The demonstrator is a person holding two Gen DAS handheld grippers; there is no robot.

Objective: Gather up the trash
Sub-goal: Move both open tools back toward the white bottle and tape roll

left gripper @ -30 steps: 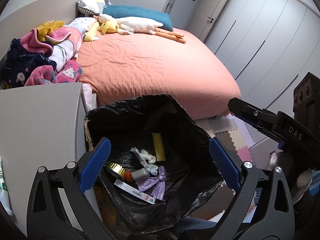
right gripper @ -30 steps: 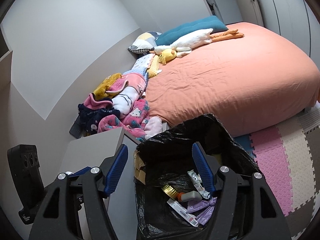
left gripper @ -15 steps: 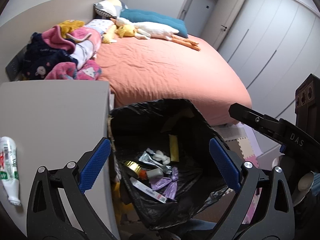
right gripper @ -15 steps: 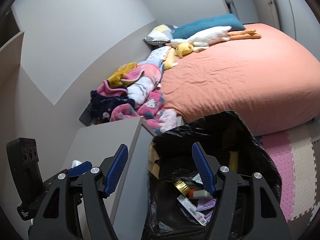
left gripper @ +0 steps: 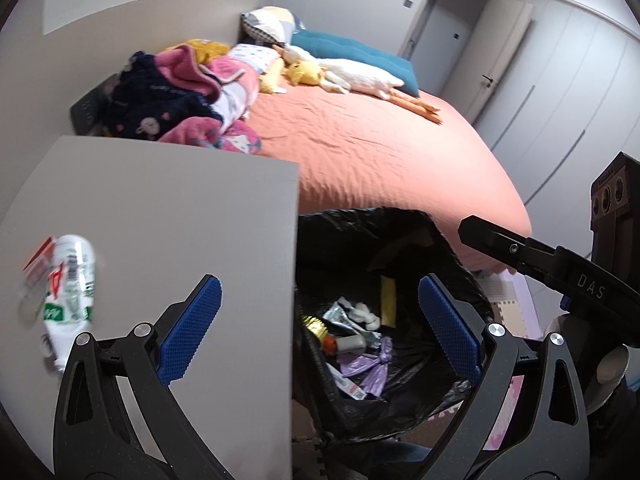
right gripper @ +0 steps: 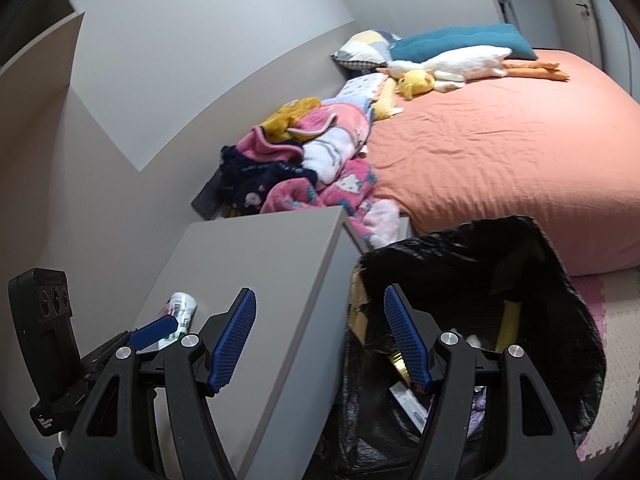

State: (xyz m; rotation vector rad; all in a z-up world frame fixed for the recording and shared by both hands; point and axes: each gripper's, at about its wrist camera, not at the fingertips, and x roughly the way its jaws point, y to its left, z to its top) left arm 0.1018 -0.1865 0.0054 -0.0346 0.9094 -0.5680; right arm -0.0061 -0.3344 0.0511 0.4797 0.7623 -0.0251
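moved: both views have swung from the bin bag (left gripper: 400, 248) toward the bench (left gripper: 160, 216) | jaws: left gripper (left gripper: 320, 324) and right gripper (right gripper: 320, 340) wide open, empty | target: crushed bottle (left gripper: 70, 292) lies on bench, well left of bag | advice: straddle its middle, close gently | views: left shows whole bottle; right only its end
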